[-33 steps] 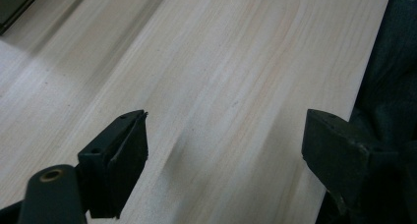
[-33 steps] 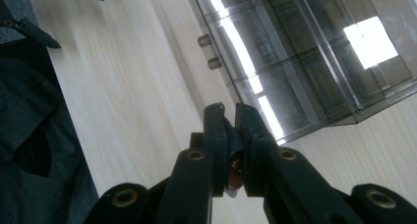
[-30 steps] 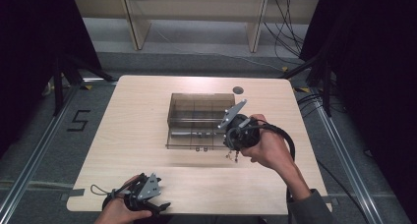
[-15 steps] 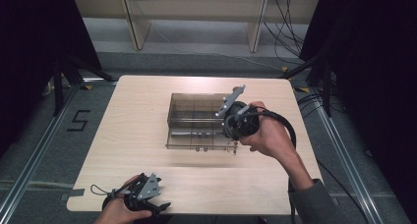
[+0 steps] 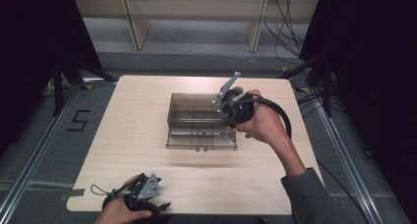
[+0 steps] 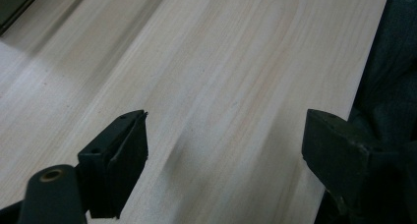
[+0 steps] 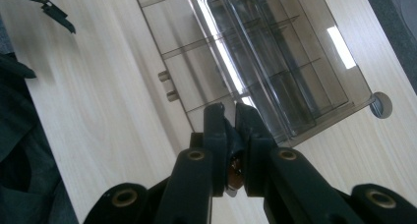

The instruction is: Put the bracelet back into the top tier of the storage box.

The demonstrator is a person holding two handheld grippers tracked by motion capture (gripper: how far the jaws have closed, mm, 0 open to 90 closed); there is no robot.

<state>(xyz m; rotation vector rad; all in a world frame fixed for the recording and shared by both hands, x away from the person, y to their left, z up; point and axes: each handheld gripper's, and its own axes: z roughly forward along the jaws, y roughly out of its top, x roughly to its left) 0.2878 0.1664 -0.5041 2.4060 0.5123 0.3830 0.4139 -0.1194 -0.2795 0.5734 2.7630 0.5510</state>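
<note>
Two grippers in my hands, right gripper (image 7: 231, 135) above the clear compartment box's (image 5: 196, 118) near right corner, jaws pinching a small brownish thing (image 7: 235, 171) (too hidden to name), left gripper (image 6: 223, 150) spread wide at the table's (image 5: 137, 111) near edge.

A lab-style recording booth.
A pale wooden table (image 5: 147, 116) stands on grey floor between metal floor rails (image 5: 29, 170), with black curtains (image 5: 373, 47) at 9 and 3 o'clock, loose cables (image 5: 287, 25) at 1 o'clock, and a taped "5" (image 5: 78, 121).
</note>
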